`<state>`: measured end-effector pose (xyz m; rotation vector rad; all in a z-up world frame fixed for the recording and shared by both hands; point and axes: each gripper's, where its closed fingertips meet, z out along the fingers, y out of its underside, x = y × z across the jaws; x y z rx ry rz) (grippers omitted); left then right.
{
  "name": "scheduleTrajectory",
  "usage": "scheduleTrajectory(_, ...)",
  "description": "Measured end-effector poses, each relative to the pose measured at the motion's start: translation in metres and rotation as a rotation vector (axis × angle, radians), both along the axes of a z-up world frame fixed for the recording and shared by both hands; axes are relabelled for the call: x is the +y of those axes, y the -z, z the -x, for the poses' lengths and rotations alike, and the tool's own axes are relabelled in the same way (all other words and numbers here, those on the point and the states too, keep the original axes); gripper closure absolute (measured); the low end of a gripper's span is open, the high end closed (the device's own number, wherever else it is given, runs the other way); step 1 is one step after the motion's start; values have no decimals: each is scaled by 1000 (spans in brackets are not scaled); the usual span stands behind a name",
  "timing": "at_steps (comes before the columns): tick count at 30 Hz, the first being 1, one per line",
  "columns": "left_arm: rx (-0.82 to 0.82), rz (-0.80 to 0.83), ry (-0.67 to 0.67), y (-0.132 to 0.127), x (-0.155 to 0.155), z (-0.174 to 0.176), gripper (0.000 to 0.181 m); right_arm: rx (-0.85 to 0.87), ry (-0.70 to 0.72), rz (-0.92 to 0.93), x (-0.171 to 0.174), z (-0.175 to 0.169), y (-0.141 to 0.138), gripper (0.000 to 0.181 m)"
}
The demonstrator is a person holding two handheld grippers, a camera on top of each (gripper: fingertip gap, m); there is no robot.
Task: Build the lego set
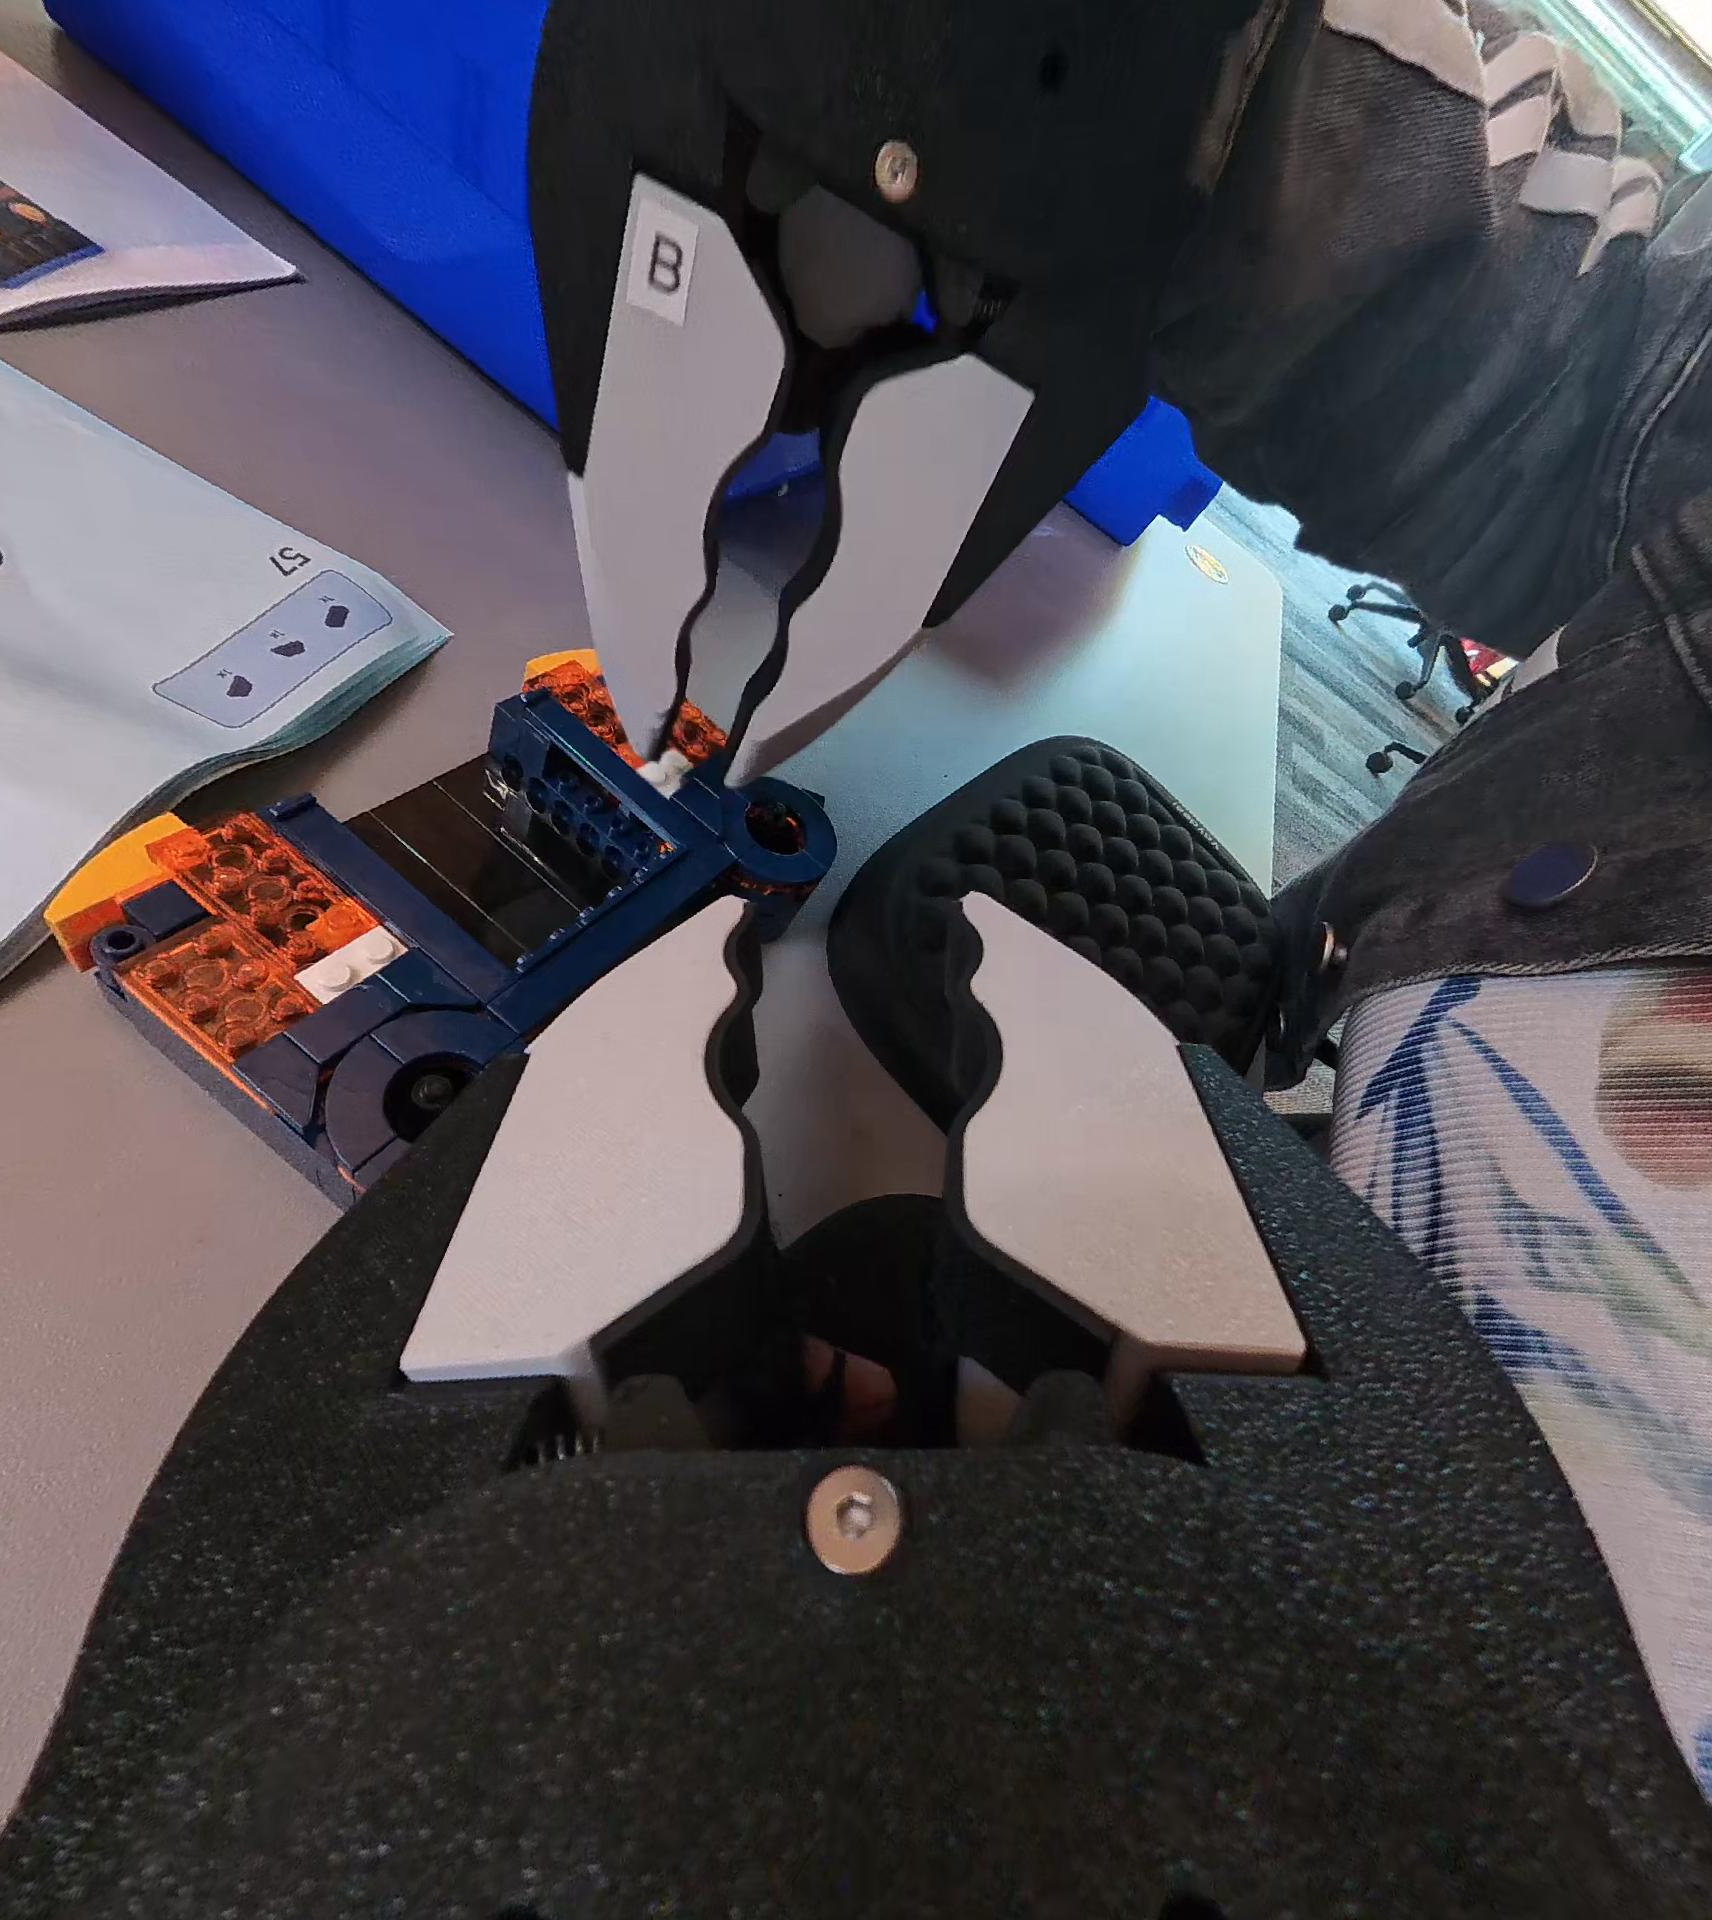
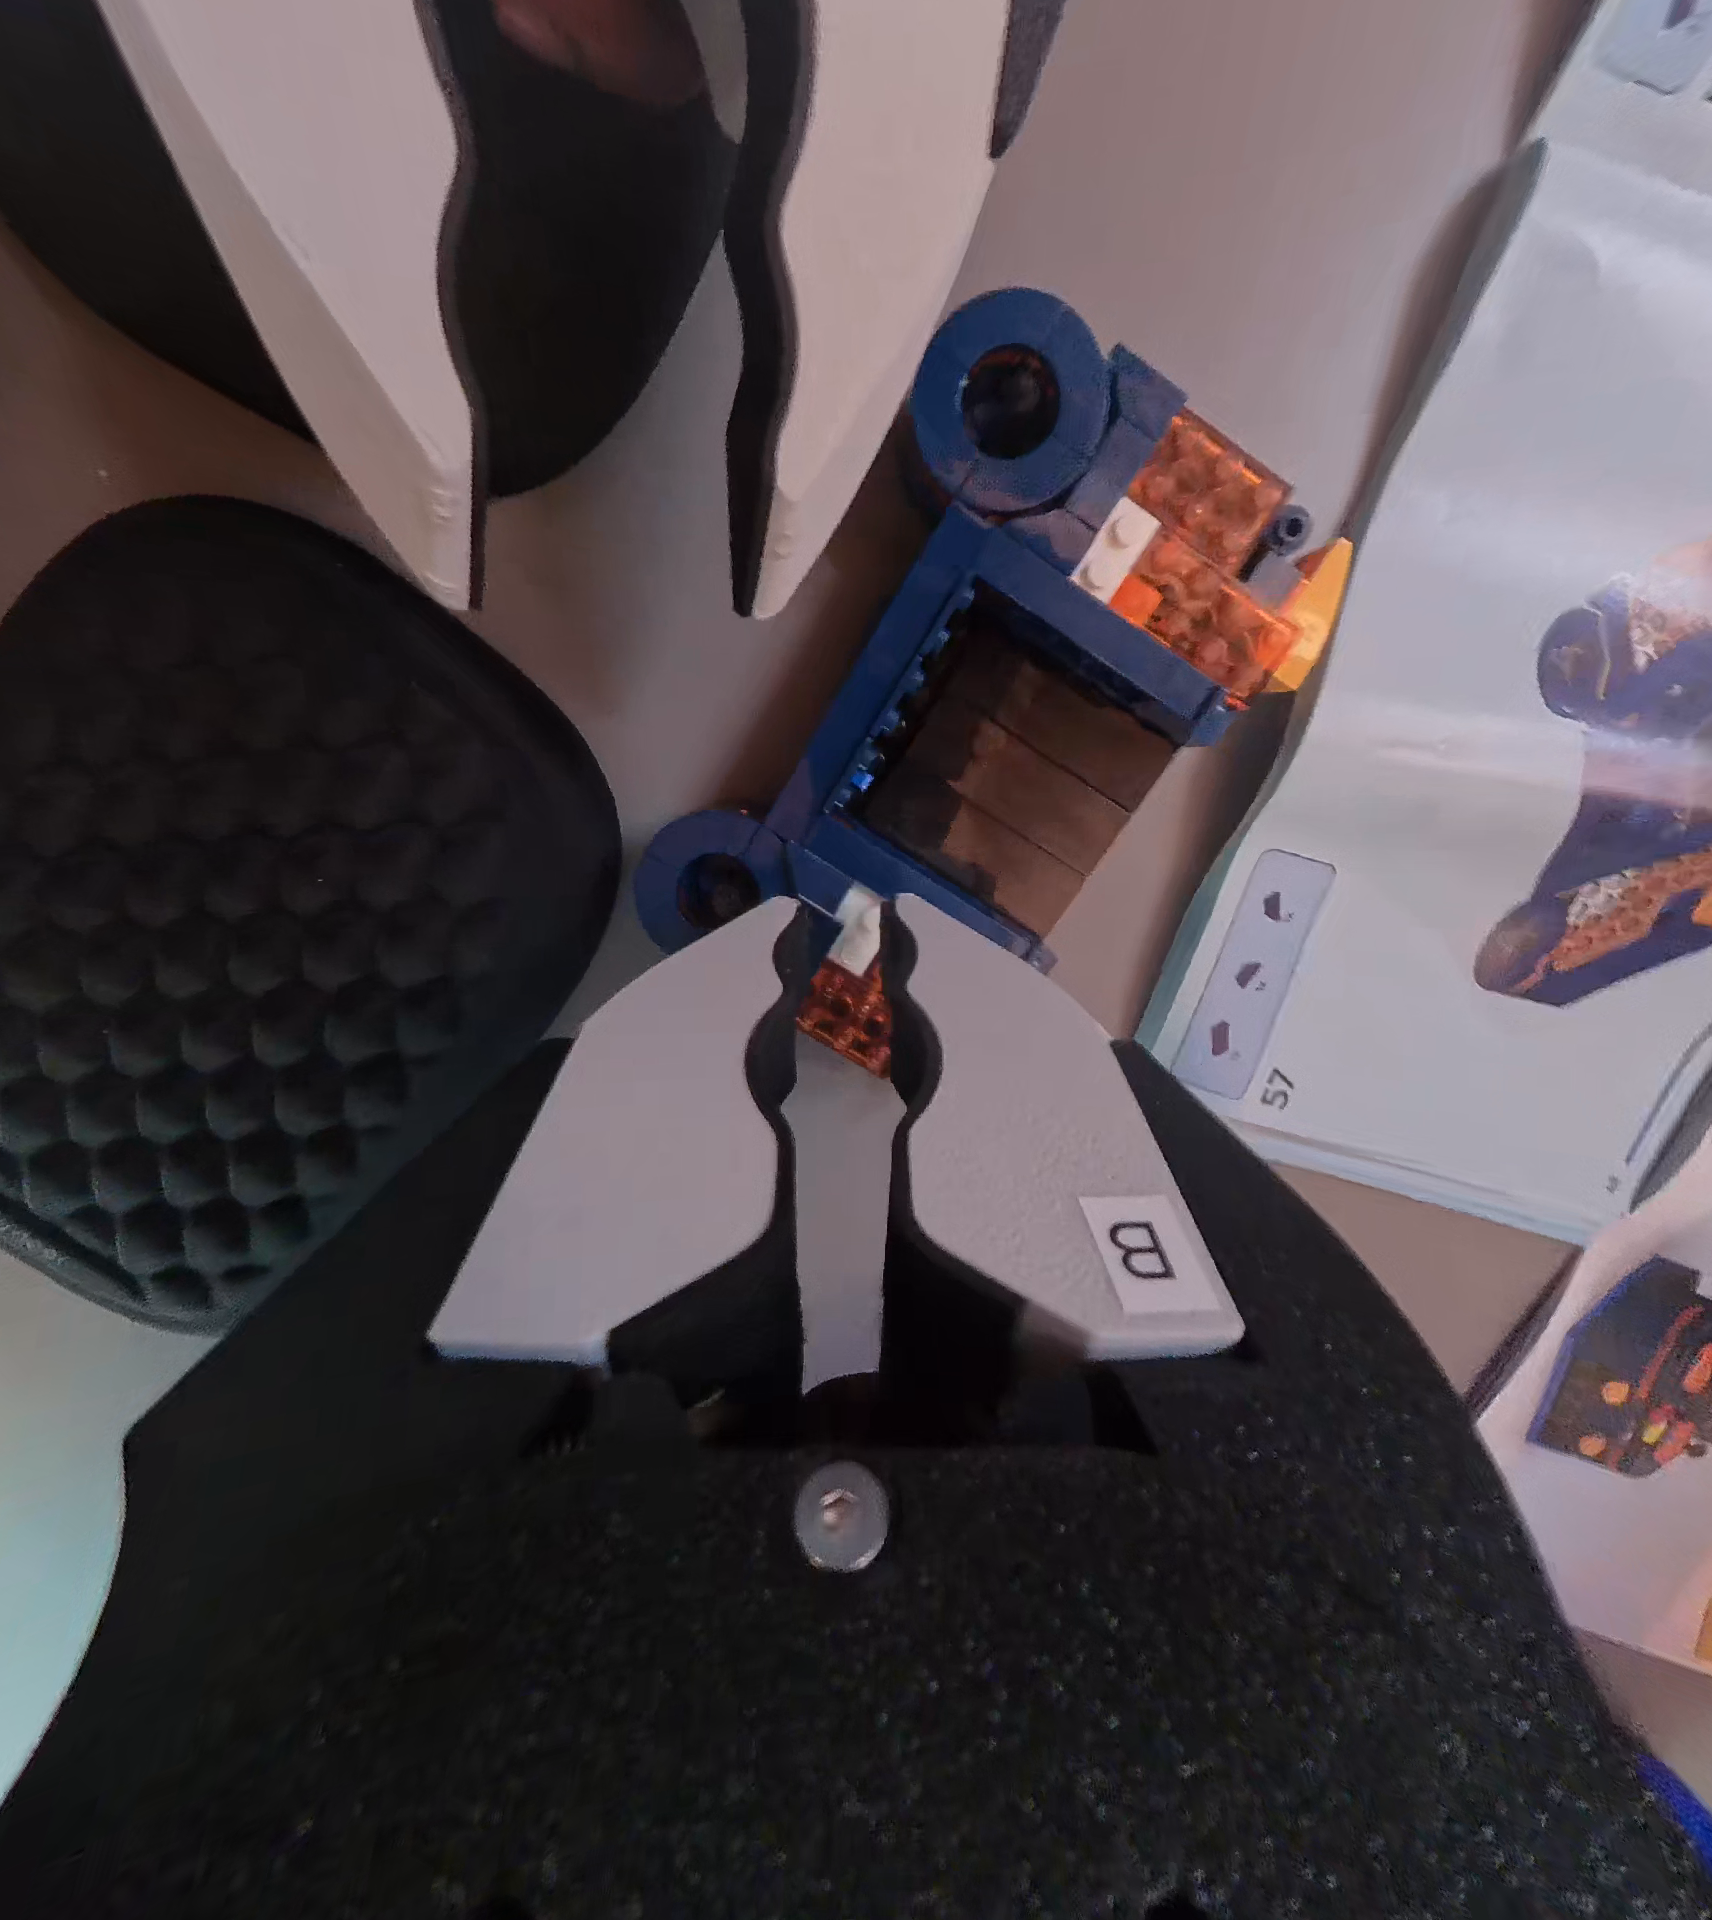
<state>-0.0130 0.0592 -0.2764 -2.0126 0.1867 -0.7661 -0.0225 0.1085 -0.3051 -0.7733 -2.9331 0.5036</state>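
The lego model (image 1: 478, 883) is a dark blue frame with black tiles and clear orange plates, lying on the grey table; it also shows in the right wrist view (image 2: 987, 727). My right gripper (image 2: 844, 920) is shut on a small white plate (image 2: 857, 935) and holds it against the model's blue frame beside an orange plate. From the left wrist view it comes down from above (image 1: 701, 764) with the white plate (image 1: 670, 774) at its tips. My left gripper (image 1: 852, 914) is open and empty, its tips just short of the model's round blue wheel arch (image 1: 779, 831). It enters the right wrist view from the top (image 2: 613, 592).
An open instruction booklet (image 1: 104, 675) lies beside the model, also seen in the right wrist view (image 2: 1506, 727). A black dimpled pad (image 1: 1070, 894) sits right of my left gripper. A blue box (image 1: 364, 156) stands behind. A person's dark sleeve (image 1: 1558, 779) is at the right. There is about 6 centimeters between the tips of the two grippers.
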Motion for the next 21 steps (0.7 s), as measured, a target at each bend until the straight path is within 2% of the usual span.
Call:
scheduleTrajectory(2, 4, 0, 1, 0, 0, 0, 148, 38, 48, 31, 2, 1, -6, 170)
scheduleTrajectory(5, 11, 7, 6, 1, 0, -1, 148, 102, 126, 104, 1, -1, -11, 180)
scheduleTrajectory(9, 31, 14, 19, 3, 2, -4, 149, 147, 207, 202, -9, -4, -10, 181)
scheduleTrajectory(14, 77, -14, 44, 0, 11, -11, 149, 153, 243, 208, -13, -6, -1, 181)
scheduleTrajectory(21, 117, 31, 72, 9, 15, -17, 148, 152, 260, 215, -10, -4, 1, 181)
